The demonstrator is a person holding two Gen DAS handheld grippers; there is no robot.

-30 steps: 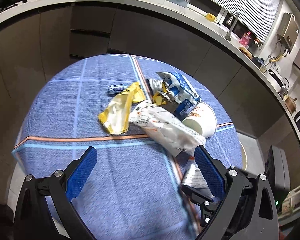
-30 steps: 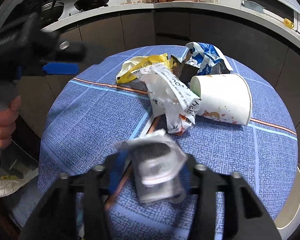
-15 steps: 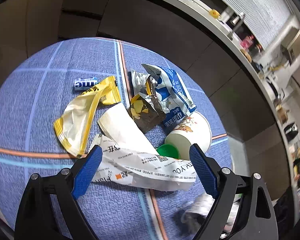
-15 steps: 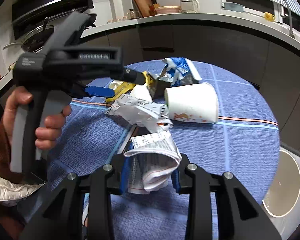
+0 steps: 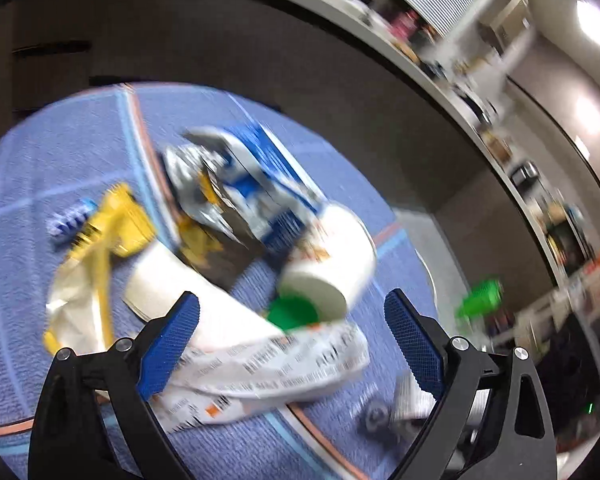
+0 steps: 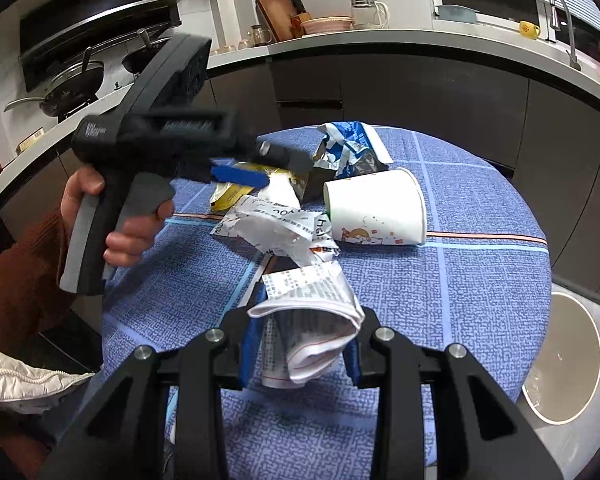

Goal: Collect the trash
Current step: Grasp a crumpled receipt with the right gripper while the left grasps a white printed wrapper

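Observation:
Trash lies in a heap on a round table with a blue cloth (image 6: 480, 288). My right gripper (image 6: 300, 344) is shut on a crumpled white printed wrapper (image 6: 312, 320), held above the near part of the table. My left gripper (image 5: 292, 336) is open, low over a long white printed wrapper (image 5: 268, 364) that lies between its fingers. It shows in the right wrist view (image 6: 240, 176) over the heap. A white paper cup (image 6: 376, 212) lies on its side, with a green lid (image 5: 292, 312) at its mouth. A yellow wrapper (image 5: 100, 248) and a blue-white bag (image 6: 352, 144) lie behind.
A round white bin (image 6: 564, 364) stands on the floor to the right of the table. A small blue-white packet (image 5: 70, 218) lies at the table's left. Dark kitchen cabinets and a worktop (image 6: 420, 44) curve behind the table.
My left gripper has moved forward and down over the heap, turning right; its view is blurred. My right gripper, still holding its wrapper, has lifted and drawn back a little.

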